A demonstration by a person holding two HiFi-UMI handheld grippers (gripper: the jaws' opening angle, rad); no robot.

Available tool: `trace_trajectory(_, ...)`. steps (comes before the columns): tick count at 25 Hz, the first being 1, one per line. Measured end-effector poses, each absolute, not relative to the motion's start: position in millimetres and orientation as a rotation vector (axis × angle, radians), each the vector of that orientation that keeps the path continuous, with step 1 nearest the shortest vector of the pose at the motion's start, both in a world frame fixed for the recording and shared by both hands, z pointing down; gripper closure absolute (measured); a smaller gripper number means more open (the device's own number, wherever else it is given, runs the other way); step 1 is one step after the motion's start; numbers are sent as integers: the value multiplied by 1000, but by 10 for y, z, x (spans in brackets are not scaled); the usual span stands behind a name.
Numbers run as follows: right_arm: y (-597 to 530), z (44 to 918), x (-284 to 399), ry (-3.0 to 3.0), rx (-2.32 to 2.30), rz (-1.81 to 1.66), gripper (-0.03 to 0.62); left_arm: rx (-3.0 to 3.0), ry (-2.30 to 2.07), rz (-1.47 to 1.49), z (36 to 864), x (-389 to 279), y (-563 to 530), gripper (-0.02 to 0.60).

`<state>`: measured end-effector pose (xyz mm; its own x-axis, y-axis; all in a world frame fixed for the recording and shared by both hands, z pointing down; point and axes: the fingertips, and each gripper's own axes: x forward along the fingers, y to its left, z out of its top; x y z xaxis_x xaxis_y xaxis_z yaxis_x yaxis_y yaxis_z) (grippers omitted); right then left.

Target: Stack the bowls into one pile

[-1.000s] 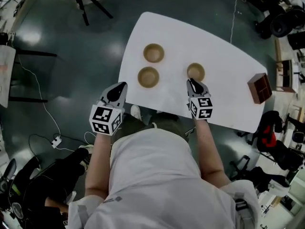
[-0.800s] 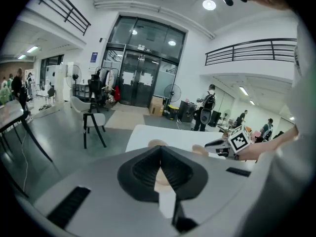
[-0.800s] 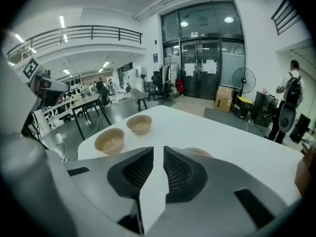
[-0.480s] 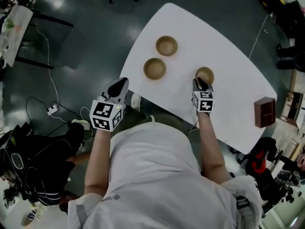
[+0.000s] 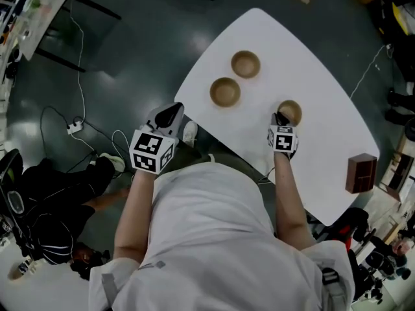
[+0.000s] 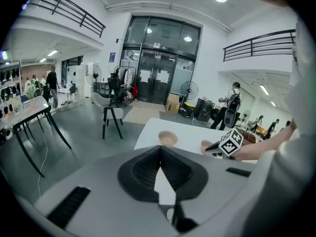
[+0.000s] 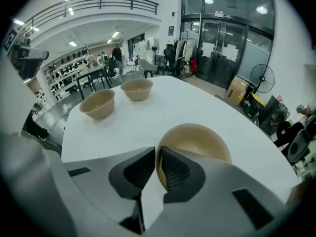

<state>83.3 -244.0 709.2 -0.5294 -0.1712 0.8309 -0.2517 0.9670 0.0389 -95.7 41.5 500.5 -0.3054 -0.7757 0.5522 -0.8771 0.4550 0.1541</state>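
Note:
Three tan wooden bowls stand apart on the white table (image 5: pixel 311 76): a far bowl (image 5: pixel 246 64), a middle bowl (image 5: pixel 225 92) and a near right bowl (image 5: pixel 290 112). My right gripper (image 5: pixel 280 117) is at the near edge of the right bowl. In the right gripper view its jaws straddle that bowl's (image 7: pixel 197 139) near rim, one outside and one inside, and are closing on it (image 7: pixel 157 154). The other two bowls (image 7: pixel 98 103) (image 7: pixel 137 89) stand to the left. My left gripper (image 5: pixel 175 111) hangs off the table's near left edge, shut and empty (image 6: pixel 160 149).
A dark brown wooden box (image 5: pixel 361 172) sits at the table's right end. A chair (image 6: pixel 112 116) and a side table (image 6: pixel 29 112) stand on the floor to the left. Cables (image 5: pixel 78 122) lie on the floor there.
My right gripper has come down and forward onto the near rim of the right bowl. The left gripper has shifted slightly toward the table's corner. No bowl has moved.

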Motion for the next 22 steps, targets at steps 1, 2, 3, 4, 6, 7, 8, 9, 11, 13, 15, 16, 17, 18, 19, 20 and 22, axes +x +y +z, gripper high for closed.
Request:
trace_trajectory(1,-2447,7078,829,-2138,301,99,548,1371,-2147,233,4998,-975,433,580)
trace_trajectory(2,-2451,7051,821,-2139,306,94,551,1369,-2147,231,4994,-995,448,580)
trace_trajectory(3,-2453,7014,806,-2145,309,87,556,1368,-2146,228,4990,-1017,461,580)
trace_trajectory(4,-2452,6969,786,-2153,313,78,559,1369,-2145,224,4984,-1042,475,580)
trace_trajectory(6,-2438,6864,742,-2165,316,52,563,1372,-2143,218,4972,-1089,498,580)
trace_trajectory(7,-2428,6808,718,-2170,315,37,566,1373,-2142,215,4971,-1108,506,580)
trace_trajectory(8,-2418,6756,686,-2179,312,24,568,1374,-2141,212,4976,-1125,514,580)
trace_trajectory(9,-2407,6709,646,-2192,308,13,568,1375,-2140,207,4986,-1141,519,580)
trace_trajectory(11,-2391,6624,561,-2217,303,-3,568,1379,-2139,195,5013,-1163,523,580)
trace_trajectory(13,-2367,6524,455,-2238,294,-14,568,1385,-2140,184,5026,-1190,529,580)
trace_trajectory(15,-2342,6414,319,-2261,283,-27,568,1390,-2142,174,5015,-1232,544,580)
trace_trajectory(16,-2327,6357,245,-2273,275,-37,568,1391,-2143,169,5004,-1253,556,580)
trace_trajectory(17,-2306,6303,169,-2284,264,-46,568,1392,-2143,165,4993,-1271,571,580)
trace_trajectory(18,-2282,6257,92,-2295,251,-53,568,1392,-2144,162,4982,-1288,591,579)
trace_trajectory(19,-2258,6217,15,-2305,238,-60,568,1389,-2146,159,4972,-1303,613,580)
trace_trajectory(20,-2235,6183,-61,-2313,223,-67,568,1385,-2147,155,4965,-1318,633,580)
trace_trajectory(22,-2190,6138,-216,-2328,190,-85,568,1378,-2149,147,4964,-1344,666,580)
